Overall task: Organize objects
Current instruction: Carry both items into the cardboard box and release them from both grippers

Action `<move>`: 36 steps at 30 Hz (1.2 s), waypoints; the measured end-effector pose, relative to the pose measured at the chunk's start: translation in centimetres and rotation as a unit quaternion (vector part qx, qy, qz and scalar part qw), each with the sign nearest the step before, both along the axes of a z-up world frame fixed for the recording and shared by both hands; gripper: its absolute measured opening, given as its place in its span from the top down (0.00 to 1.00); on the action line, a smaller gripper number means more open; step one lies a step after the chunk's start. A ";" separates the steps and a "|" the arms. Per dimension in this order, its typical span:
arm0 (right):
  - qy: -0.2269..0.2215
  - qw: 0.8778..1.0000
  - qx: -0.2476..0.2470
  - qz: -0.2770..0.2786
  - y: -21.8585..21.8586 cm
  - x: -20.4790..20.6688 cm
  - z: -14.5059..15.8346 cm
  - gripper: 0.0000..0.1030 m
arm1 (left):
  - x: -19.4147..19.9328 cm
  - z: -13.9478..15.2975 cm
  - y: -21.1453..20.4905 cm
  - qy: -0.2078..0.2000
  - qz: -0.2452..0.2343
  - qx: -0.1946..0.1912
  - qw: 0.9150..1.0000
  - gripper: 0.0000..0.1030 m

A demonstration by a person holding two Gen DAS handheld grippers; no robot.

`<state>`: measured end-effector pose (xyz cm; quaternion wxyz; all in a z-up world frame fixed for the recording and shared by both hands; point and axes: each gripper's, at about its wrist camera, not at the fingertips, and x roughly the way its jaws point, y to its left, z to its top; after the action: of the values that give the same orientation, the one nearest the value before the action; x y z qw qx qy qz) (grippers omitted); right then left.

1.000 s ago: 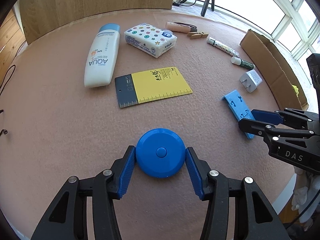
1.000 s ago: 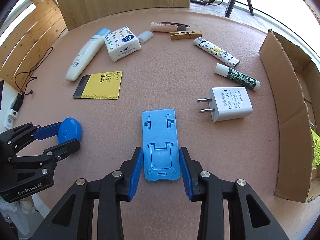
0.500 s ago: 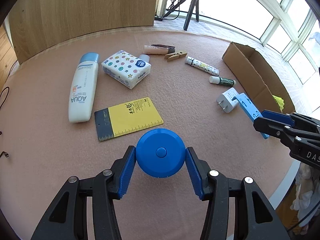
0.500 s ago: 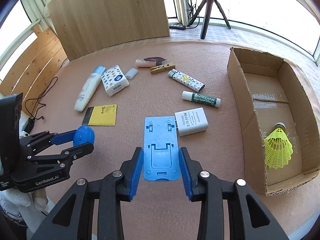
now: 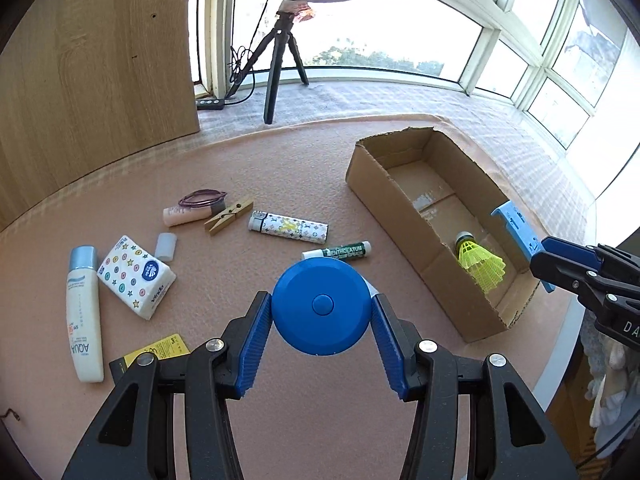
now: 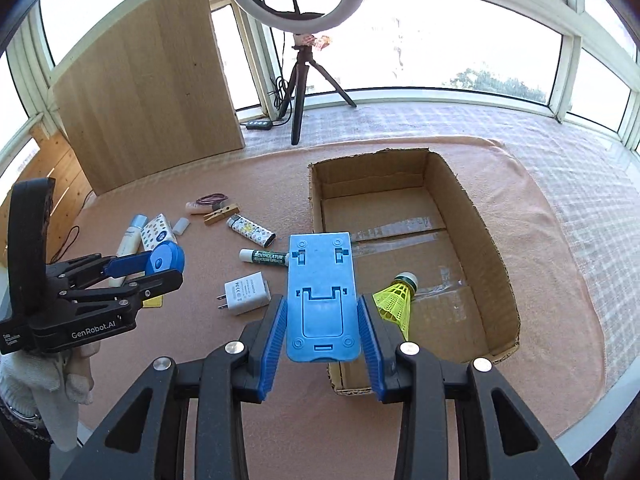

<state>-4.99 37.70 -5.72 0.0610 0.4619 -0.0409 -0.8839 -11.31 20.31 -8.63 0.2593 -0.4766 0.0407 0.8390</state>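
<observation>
Pink felt tabletop (image 6: 540,240) under bright windows (image 6: 460,40), left jaws clamped on blue disc (image 5: 321,306), right on blue stand (image 6: 321,296).

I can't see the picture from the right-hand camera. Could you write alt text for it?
The right tongs grip a flat blue stand above the near corner of an open cardboard box holding a yellow shuttlecock. Small toiletries lie left on the pink table.
</observation>
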 end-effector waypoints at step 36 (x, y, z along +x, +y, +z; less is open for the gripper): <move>-0.001 0.998 -0.007 -0.070 8.2 -0.8 -1.7 0.20 | -6.8 1.7 17.7 0.027 -0.075 -0.002 0.997 0.03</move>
<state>-5.82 45.87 -7.38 0.0021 0.4583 -0.0794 -0.8852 -18.16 38.04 -6.96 0.3192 -0.4495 0.0849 0.8300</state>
